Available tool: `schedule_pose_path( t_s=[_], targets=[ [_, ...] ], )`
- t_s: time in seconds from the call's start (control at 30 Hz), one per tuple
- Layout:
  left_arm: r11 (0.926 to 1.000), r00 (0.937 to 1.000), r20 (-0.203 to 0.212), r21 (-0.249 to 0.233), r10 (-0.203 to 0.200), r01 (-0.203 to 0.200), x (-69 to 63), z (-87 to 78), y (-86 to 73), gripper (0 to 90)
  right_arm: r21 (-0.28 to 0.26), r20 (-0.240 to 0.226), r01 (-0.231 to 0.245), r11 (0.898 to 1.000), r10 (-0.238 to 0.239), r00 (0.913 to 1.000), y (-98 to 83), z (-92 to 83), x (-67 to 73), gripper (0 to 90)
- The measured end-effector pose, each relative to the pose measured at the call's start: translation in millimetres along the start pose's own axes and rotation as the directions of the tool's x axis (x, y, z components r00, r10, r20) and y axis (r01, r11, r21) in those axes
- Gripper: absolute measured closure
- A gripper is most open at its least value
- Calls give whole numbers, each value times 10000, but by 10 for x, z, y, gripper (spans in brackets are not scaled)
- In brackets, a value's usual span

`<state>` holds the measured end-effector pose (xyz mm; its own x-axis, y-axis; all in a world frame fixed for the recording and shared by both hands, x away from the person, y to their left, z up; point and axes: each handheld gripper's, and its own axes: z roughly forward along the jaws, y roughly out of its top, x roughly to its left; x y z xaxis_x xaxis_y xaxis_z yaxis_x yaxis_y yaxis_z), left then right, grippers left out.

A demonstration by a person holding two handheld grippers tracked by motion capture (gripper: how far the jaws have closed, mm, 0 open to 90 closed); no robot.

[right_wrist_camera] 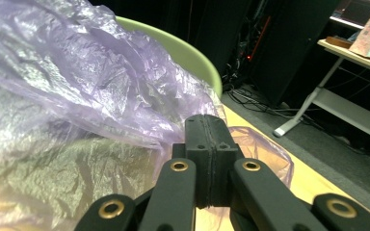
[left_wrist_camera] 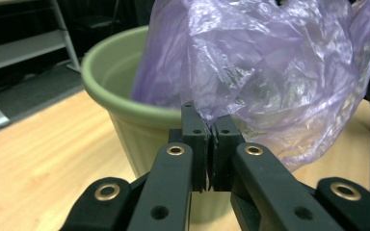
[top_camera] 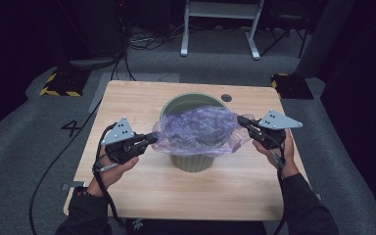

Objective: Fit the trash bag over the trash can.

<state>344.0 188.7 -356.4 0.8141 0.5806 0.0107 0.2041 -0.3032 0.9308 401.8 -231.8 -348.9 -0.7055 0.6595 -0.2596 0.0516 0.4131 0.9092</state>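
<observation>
Left gripper view: black fingers (left_wrist_camera: 198, 139) pinched tight on a fold of the purple bag (left_wrist_camera: 270, 72), just over the green bin's (left_wrist_camera: 125, 110) rim. Across the bin, the right gripper (top_camera: 247, 122) clamps the opposite edge the same way, film caught between its closed fingers (right_wrist_camera: 200, 144). Between the two, the bag hangs bunched over the bin's mouth, part inside and part spilling down the outside, mid-worktop (top_camera: 137, 181). The left gripper (top_camera: 152, 138) holds at the near-left rim. To seat the liner well, both hands should likely draw apart evenly, then fold the film down over the rim without tearing it.
</observation>
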Motion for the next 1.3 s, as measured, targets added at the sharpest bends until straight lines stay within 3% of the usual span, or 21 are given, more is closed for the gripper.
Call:
schedule_pose_path(
  t_s=[0.23,0.4,0.63,0.7,0.77,0.83,0.97,1.2,1.3],
  targets=[
    [9967,9995,-288,796,-158,180,88,156,-232,886,108,144,-215,9997,214,9997,-93,-18,-11,900],
    [9863,9993,-380,1648,-15,78,126,351,-353,888,298,402,-312,9991,300,9987,-148,82,-52,900],
    [9752,9981,-614,2215,100,38,179,498,-474,885,534,616,-672,9963,638,9961,-272,150,-134,900],
    [9774,9975,-713,2109,-12,162,191,498,-485,874,443,581,-781,9960,755,9955,-282,150,-159,900],
    [9811,9961,-879,1929,42,128,182,460,-477,806,443,627,-751,9962,723,9954,-271,145,-153,900],
    [9864,9949,-1011,1634,-25,191,156,401,-455,610,383,598,-697,9968,674,9959,-255,132,-144,900],
    [9960,9933,-1153,896,105,-1,60,194,-381,304,162,452,-588,9981,580,9973,-203,76,-116,900],
    [9984,9972,-554,-239,499,-513,-115,-185,-195,189,-220,261,-343,9992,349,9990,-91,-43,-45,837],
    [9978,9972,-616,-483,427,-457,-144,-254,-131,183,-340,185,-279,9990,285,9994,-58,-80,-12,726]
  ],
)
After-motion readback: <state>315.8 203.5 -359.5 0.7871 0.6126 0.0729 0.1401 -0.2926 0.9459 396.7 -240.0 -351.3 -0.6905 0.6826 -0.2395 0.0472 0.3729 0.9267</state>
